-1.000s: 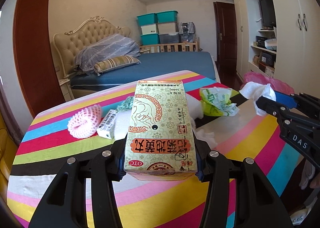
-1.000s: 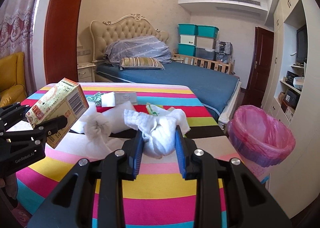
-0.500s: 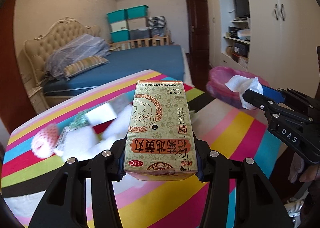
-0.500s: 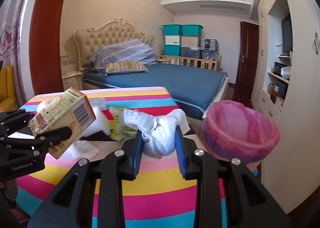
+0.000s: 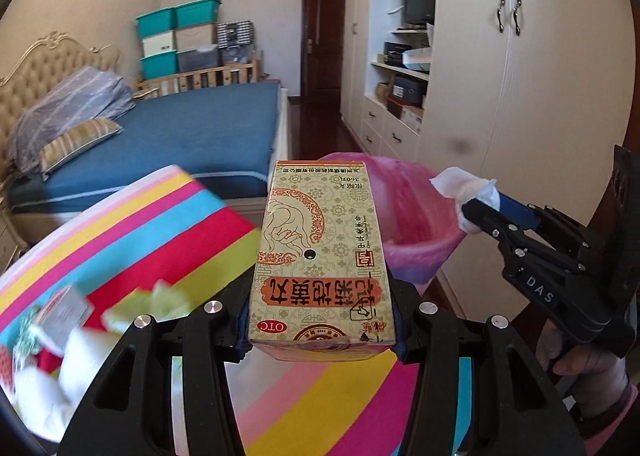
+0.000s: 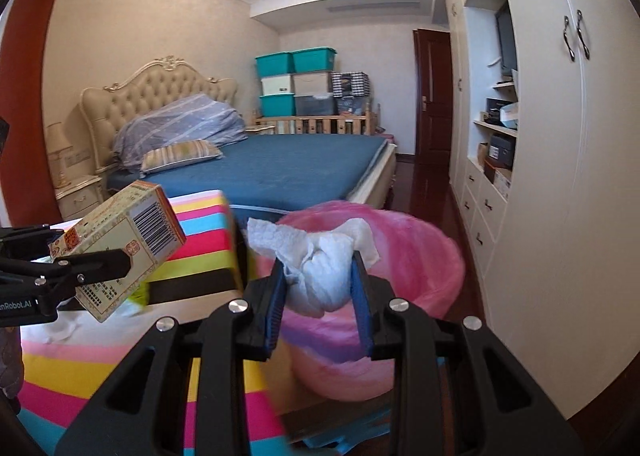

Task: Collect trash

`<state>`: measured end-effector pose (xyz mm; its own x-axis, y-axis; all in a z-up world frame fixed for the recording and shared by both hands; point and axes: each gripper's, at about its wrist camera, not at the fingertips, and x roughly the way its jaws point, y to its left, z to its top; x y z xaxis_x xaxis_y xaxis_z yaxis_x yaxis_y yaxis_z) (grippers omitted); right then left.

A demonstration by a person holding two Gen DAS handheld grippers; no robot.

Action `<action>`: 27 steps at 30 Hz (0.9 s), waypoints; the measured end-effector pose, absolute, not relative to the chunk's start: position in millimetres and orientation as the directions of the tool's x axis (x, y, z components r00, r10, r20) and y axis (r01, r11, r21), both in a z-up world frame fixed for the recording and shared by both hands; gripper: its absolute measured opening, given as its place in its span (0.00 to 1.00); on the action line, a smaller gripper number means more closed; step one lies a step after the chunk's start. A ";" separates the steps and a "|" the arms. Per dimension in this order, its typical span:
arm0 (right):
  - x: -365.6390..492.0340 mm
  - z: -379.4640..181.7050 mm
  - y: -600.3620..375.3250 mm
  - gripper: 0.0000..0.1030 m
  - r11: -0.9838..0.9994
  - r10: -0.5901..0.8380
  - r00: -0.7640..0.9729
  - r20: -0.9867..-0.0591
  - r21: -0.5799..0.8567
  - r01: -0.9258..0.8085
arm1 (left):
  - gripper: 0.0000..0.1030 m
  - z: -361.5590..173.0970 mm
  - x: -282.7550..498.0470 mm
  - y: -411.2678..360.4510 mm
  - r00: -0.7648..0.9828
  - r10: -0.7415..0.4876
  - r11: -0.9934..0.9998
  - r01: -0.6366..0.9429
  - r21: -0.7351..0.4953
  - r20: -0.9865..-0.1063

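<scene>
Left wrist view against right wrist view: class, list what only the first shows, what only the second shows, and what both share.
Only the left wrist view: the box's printed front face with the red "OTC" oval, and the hand holding the right gripper.

Only the right wrist view: the box's barcode, a cream bedside table.

Both: the cream cardboard medicine box clamped in the left gripper, the crumpled white tissue, the pink-lined bin, the striped tablecloth, the blue bed.
</scene>
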<state>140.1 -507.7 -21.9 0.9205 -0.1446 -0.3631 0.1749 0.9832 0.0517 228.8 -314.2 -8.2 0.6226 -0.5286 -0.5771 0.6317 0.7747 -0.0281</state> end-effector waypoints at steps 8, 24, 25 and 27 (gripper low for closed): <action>171.4 -28.1 -556.6 0.32 0.980 -0.157 0.910 -0.385 0.055 0.192 | 0.46 -9.1 277.4 -372.7 0.577 -0.572 0.763 0.635 -0.121 -0.583; 183.4 -40.3 -552.4 0.78 0.983 -0.174 0.913 -0.368 -0.012 0.182 | 0.87 -12.0 284.3 -348.7 0.720 -0.484 0.847 0.528 -0.059 -0.497; 180.3 -38.4 -550.6 0.78 0.983 -0.177 0.914 -0.365 -0.015 0.185 | 0.87 -11.8 280.5 -340.8 0.727 -0.475 0.851 0.523 -0.048 -0.496; 172.2 -34.4 -541.8 0.78 0.981 -0.186 0.915 -0.357 -0.022 0.191 | 0.87 -10.0 270.4 -324.2 0.739 -0.467 0.854 0.519 -0.032 -0.486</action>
